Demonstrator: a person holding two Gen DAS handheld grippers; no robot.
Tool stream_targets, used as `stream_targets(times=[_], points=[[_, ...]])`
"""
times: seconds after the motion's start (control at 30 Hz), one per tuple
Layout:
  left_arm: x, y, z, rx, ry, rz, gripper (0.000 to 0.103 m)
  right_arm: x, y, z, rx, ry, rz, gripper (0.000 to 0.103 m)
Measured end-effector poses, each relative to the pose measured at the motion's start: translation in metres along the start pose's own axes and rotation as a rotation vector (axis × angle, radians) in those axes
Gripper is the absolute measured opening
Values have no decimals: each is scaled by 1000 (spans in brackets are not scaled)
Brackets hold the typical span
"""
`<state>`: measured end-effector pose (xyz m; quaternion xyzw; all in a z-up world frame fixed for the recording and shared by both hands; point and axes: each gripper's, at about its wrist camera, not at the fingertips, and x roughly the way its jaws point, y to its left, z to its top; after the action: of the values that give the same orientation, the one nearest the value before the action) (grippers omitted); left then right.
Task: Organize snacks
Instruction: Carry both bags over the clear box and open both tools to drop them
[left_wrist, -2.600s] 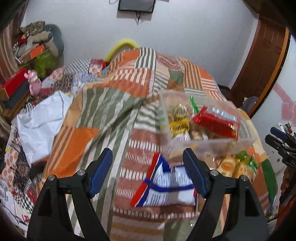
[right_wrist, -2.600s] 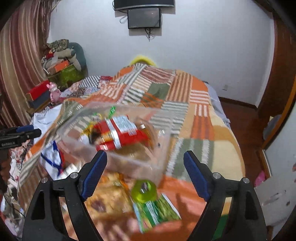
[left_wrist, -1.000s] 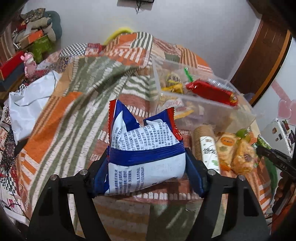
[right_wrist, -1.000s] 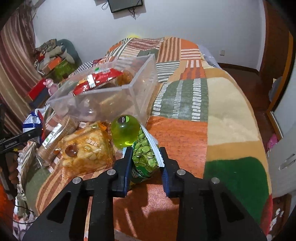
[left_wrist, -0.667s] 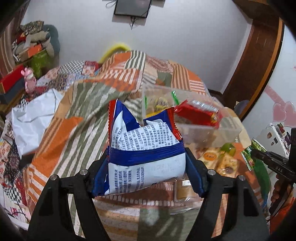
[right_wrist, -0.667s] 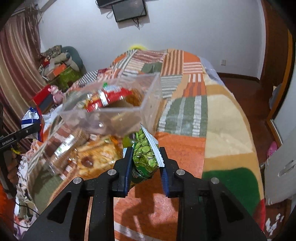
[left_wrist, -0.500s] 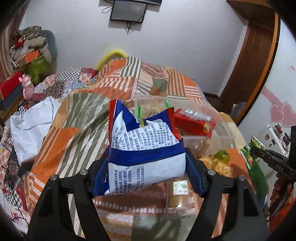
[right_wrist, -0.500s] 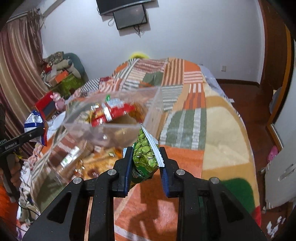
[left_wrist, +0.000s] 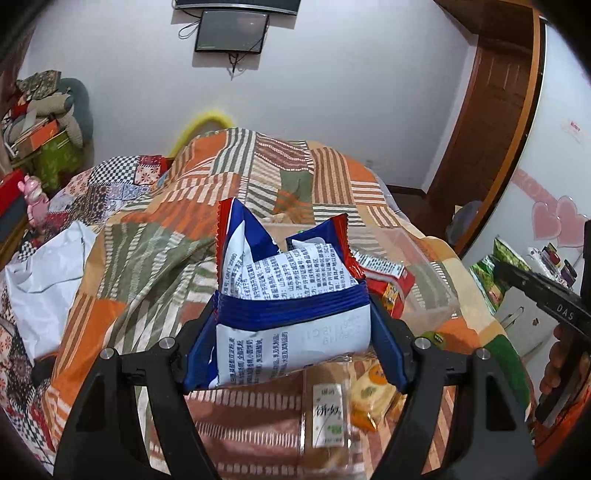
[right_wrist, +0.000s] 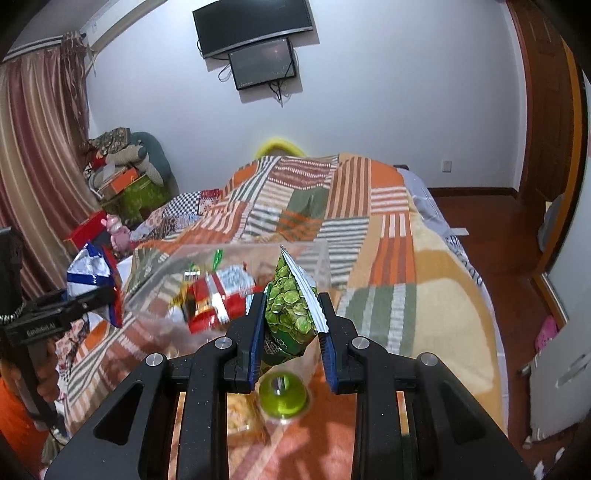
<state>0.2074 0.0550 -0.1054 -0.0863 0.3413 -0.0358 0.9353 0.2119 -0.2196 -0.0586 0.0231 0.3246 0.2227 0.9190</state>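
While both packets hang clear of the bed, the step in hand reads as carrying them over the clear plastic bin (right_wrist: 317, 258) and dropping them in. The left gripper (left_wrist: 295, 328) has its jaws about halfway apart, pads pressed on the sides of a blue-and-white foil snack packet with red edges (left_wrist: 288, 302); the right gripper (right_wrist: 291, 317) is closed nearly to its limit on a slim green foil packet printed with green peas (right_wrist: 290, 306). Judgement: bring each packet above the bin's open top before letting go, one hand at a time, since the bin already holds a red wrapper (right_wrist: 218, 299) and is fairly full; release low so nothing bounces out. Loose snacks lie near the foot edge of the bed: a round green jelly cup (right_wrist: 282, 398), a clear-wrapped biscuit roll (left_wrist: 327, 410) and a yellow cracker pack (left_wrist: 371, 391). The bed carries an orange, green and white striped patchwork blanket (right_wrist: 388, 229). Beyond: white wall, black wall-mounted screen (right_wrist: 255, 26), striped curtain (right_wrist: 33, 147), brown wooden door (left_wrist: 495, 110).
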Motion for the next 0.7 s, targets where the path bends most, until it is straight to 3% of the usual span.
stream_targets(times=[0.3,0.7], points=[[39,-7,11,21,46,-14,74,28,2,23,4,-8,1,24],[81,-9,18,33,100,-21,74,82,6,34,0,72,-9,24]])
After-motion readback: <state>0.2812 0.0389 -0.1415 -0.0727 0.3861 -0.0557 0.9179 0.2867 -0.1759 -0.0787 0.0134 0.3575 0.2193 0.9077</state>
